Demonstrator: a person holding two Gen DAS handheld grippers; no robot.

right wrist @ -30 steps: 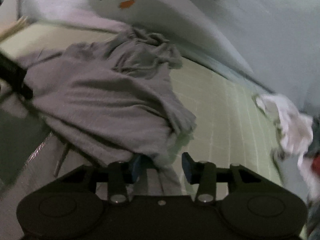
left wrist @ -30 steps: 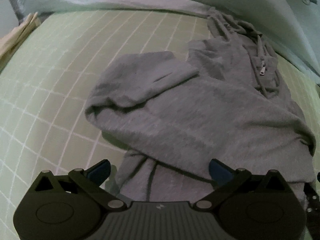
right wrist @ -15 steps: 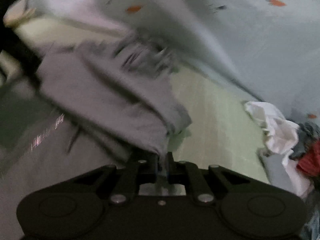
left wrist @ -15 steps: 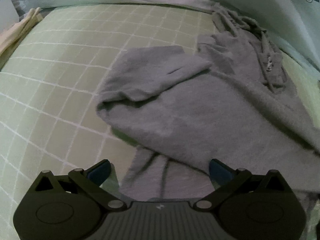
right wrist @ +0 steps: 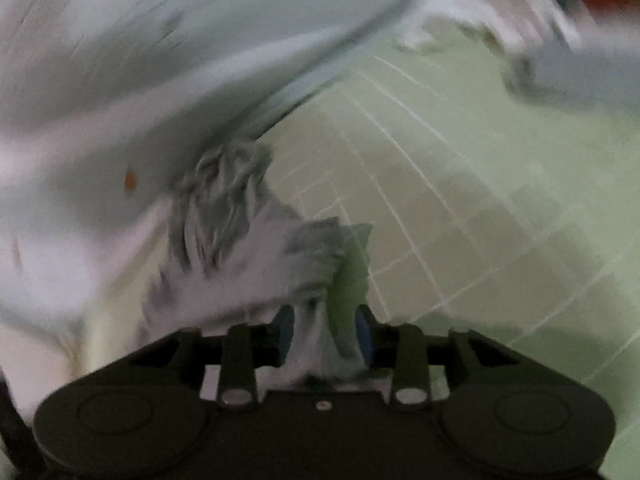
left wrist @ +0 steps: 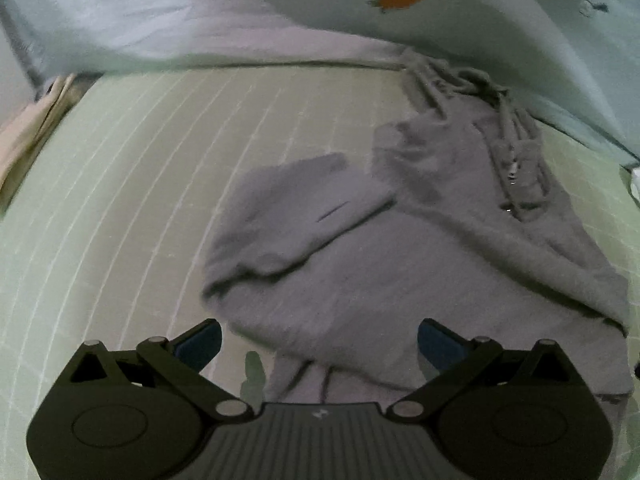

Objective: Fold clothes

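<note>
In the left wrist view, a grey zip hoodie (left wrist: 420, 248) is lying crumpled across the centre and right of the frame on a pale green checked sheet (left wrist: 132, 184). The left gripper (left wrist: 319, 340) is hovering at the bottom edge with its jaws spread wide and nothing gripped. A light blue blanket with a carrot print (left wrist: 400, 0) is bunching along the top.

In the blurred right wrist view, the right gripper (right wrist: 325, 330) is sitting at lower centre, its jaws having just been opening slightly, with a fold of the hoodie (right wrist: 256, 248) lying between them; whether the pads are pressing it I cannot tell. A white garment (right wrist: 500, 20) is lying at upper right.
</note>
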